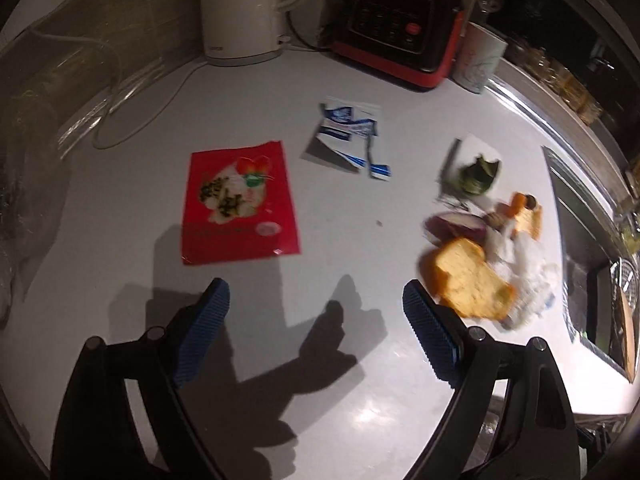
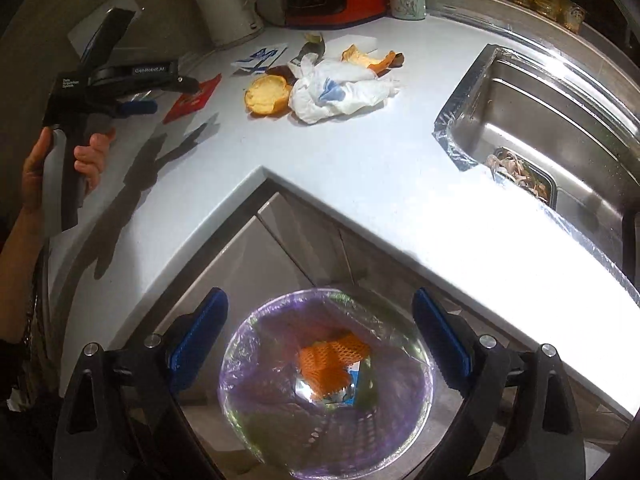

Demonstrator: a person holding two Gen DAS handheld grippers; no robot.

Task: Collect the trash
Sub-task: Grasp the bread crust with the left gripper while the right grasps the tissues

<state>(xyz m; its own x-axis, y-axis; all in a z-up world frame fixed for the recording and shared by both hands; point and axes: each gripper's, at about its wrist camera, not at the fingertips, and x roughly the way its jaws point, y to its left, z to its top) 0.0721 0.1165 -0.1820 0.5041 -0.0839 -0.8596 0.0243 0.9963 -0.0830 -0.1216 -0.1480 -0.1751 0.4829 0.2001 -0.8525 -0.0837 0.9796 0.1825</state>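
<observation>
My left gripper [image 1: 316,320] is open above the white counter [image 1: 340,400], nothing between its blue pads. Ahead of it lie a red snack packet [image 1: 239,204], a torn blue-and-white wrapper [image 1: 348,136], a green-and-white scrap [image 1: 474,168] and a heap of bread [image 1: 468,280], peels and crumpled white plastic [image 1: 524,268]. My right gripper [image 2: 320,340] hangs open and empty over a lined trash bin [image 2: 256,392] on the floor; an orange net [image 2: 332,360] and a blue scrap lie inside. The right wrist view also shows the bread [image 2: 267,94], the white plastic [image 2: 340,84] and the red packet [image 2: 194,96].
A white kettle [image 1: 240,8], a red-and-black appliance [image 1: 400,24] and a mug [image 1: 480,60] stand at the counter's back. A steel sink [image 2: 560,112] lies to the right with a strainer of scraps. A hand [image 2: 80,160] holds the left gripper's handle at the left.
</observation>
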